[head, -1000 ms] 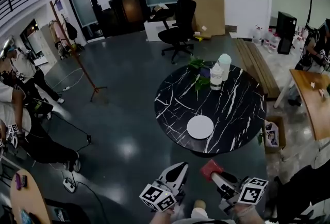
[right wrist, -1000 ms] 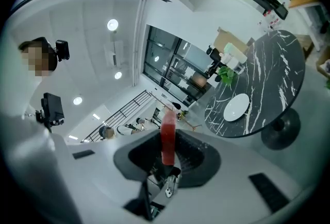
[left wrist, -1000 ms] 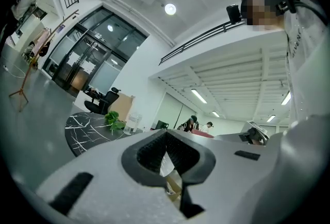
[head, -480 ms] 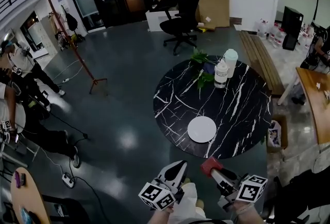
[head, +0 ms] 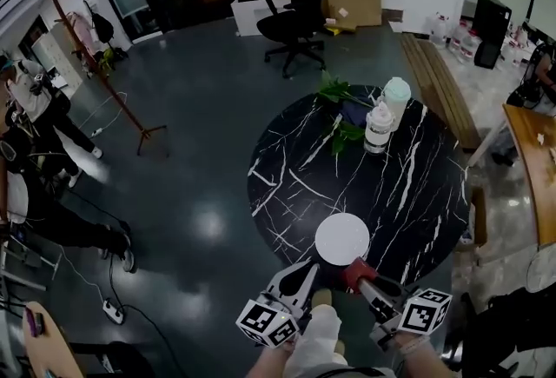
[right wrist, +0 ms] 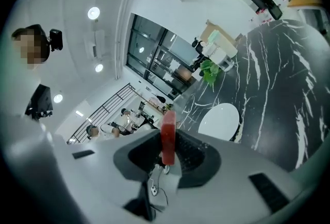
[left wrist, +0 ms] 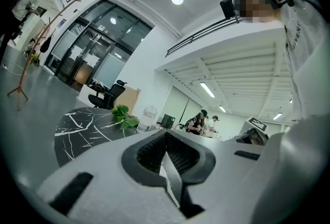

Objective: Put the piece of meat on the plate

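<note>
Where the right gripper (right wrist: 166, 158) pinches it, jaws set narrow: piece of meat (right wrist: 168, 133) (red slab, on edge), at the table's near rim. Left gripper (left wrist: 166, 153): jaws together, nothing between. Plate (head: 341, 238): white, on black marbled table (head: 408, 185), just beyond the meat. Bottles (head: 379, 126), plant (head: 340, 111): far side.

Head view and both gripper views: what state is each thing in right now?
right gripper: shut on the piece of meat.
left gripper: jaws together, empty.
piece of meat: held on edge between the jaws, not yet on the plate.
plate: empty, lying on the black table.
</note>
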### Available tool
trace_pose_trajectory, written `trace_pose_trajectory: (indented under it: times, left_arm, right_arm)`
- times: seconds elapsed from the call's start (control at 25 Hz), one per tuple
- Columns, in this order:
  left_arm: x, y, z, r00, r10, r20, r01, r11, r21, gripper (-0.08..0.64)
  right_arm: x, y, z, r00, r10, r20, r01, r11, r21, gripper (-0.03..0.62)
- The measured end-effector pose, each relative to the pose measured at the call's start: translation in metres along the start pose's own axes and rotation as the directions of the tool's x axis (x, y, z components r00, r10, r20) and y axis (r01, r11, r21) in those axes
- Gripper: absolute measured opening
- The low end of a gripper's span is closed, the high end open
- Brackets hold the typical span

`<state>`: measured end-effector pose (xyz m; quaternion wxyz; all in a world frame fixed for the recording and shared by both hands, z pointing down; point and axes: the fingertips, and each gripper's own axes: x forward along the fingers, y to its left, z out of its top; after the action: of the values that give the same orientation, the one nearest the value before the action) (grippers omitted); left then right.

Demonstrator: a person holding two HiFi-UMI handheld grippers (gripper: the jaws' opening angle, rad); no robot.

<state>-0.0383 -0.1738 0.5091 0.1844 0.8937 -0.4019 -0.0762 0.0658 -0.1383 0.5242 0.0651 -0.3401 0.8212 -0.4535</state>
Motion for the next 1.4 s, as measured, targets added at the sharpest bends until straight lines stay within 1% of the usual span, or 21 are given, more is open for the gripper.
trace_pose_trajectory:
  times: [0.12,0.32,0.44,0.64,0.72,0.96,1.0,1.04,1.16,1.24,1.32,1.4]
  left_arm:
    - [0.023,0.024,0.002,1.0,0.003,-0.015,-0.003,1.0,0.019,0.009]
    - [0.054,0.063,-0.003,0.999,0.023,-0.034,-0.023,1.0,0.013,0.009]
    - [0.068,0.083,-0.007,0.999,0.035,-0.04,-0.035,0.999,0.009,0.009]
    - [0.085,0.111,-0.019,0.998,0.046,-0.05,-0.046,0.999,-0.001,0.009]
    - [0.09,0.119,-0.019,0.998,0.052,-0.048,-0.052,0.999,-0.006,0.009]
    - [0.095,0.134,-0.027,0.997,0.055,-0.053,-0.056,0.998,-0.021,0.009]
    - [0.095,0.134,-0.028,0.997,0.056,-0.056,-0.057,0.998,-0.023,0.008]
    - [0.095,0.135,-0.028,0.997,0.056,-0.058,-0.058,0.998,-0.026,0.009]
    - [0.094,0.135,-0.027,0.996,0.06,-0.059,-0.062,0.998,-0.03,0.009]
    - [0.093,0.135,-0.026,0.997,0.06,-0.056,-0.061,0.998,-0.03,0.009]
    - [0.092,0.135,-0.023,0.997,0.063,-0.051,-0.065,0.997,-0.031,0.008]
    - [0.091,0.135,-0.02,0.997,0.068,-0.047,-0.069,0.997,-0.028,0.008]
  right_arm:
    - [0.026,-0.018,0.013,0.999,-0.031,-0.026,0.031,1.0,-0.004,0.084]
    - [0.065,-0.055,0.024,0.993,-0.085,-0.079,0.084,0.996,-0.012,0.084]
    - [0.084,-0.075,0.023,0.983,-0.129,-0.13,0.128,0.992,-0.015,0.084]
    - [0.106,-0.103,0.014,0.958,-0.188,-0.216,0.197,0.98,0.024,0.084]
    - [0.112,-0.11,0.01,0.949,-0.194,-0.248,0.211,0.977,0.044,0.084]
    - [0.126,-0.12,-0.001,0.929,-0.169,-0.33,0.216,0.97,0.111,0.084]
    - [0.127,-0.12,-0.002,0.924,-0.172,-0.341,0.218,0.971,0.101,0.084]
    - [0.127,-0.121,-0.001,0.917,-0.185,-0.354,0.224,0.972,0.072,0.084]
    - [0.126,-0.124,0.001,0.883,-0.26,-0.39,0.25,0.965,-0.078,0.086]
    - [0.124,-0.127,0.003,0.868,-0.306,-0.392,0.261,0.951,-0.164,0.091]
    - [0.123,-0.129,0.004,0.852,-0.349,-0.39,0.268,0.931,-0.249,0.1]
    - [0.121,-0.13,0.005,0.841,-0.381,-0.384,0.269,0.911,-0.314,0.109]
